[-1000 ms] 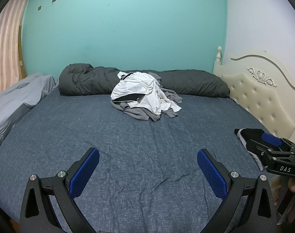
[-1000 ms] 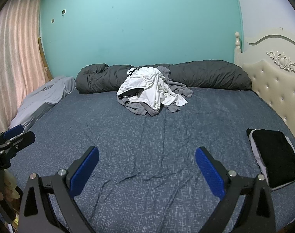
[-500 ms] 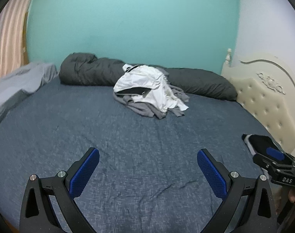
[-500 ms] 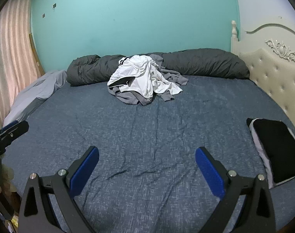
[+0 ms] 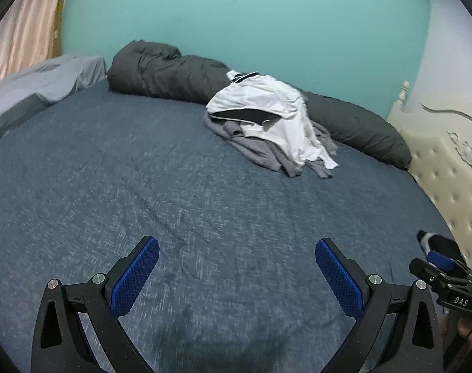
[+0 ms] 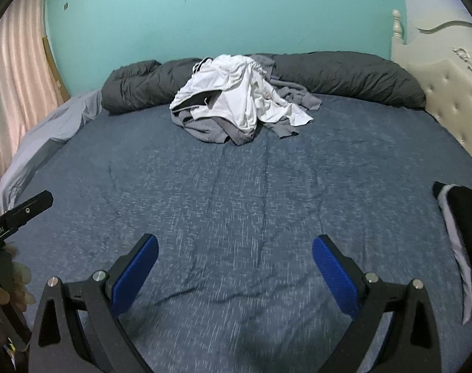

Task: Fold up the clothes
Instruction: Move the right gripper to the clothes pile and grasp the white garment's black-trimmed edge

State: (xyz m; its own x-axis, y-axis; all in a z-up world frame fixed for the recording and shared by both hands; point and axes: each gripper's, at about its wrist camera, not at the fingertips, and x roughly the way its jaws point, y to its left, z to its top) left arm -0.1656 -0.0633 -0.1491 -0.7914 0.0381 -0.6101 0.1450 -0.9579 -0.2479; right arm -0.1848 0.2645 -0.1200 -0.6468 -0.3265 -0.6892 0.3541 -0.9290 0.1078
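Left claw spread wide, holding nothing, near side of the bed. Heap of white and grey clothes sits crumpled at the bed's far side. Right claw spread too. Folded black piece on the bed's right edge. Looks like a between-garments reach; next grab needs one loose edge from the heap.

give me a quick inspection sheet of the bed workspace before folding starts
Surface: blue bedsheet, wrinkled, bare in the middle.
Job's things: heap of white and grey clothes unfolded at the far side; folded black garment at the right edge.
Clutter: rolled dark grey duvet behind the heap; light grey bedding at left.
Grippers: left tool open, empty; right tool open, empty; both above the sheet.
Cables: nothing seen.
Surroundings: teal wall, pink curtain, cream tufted headboard.
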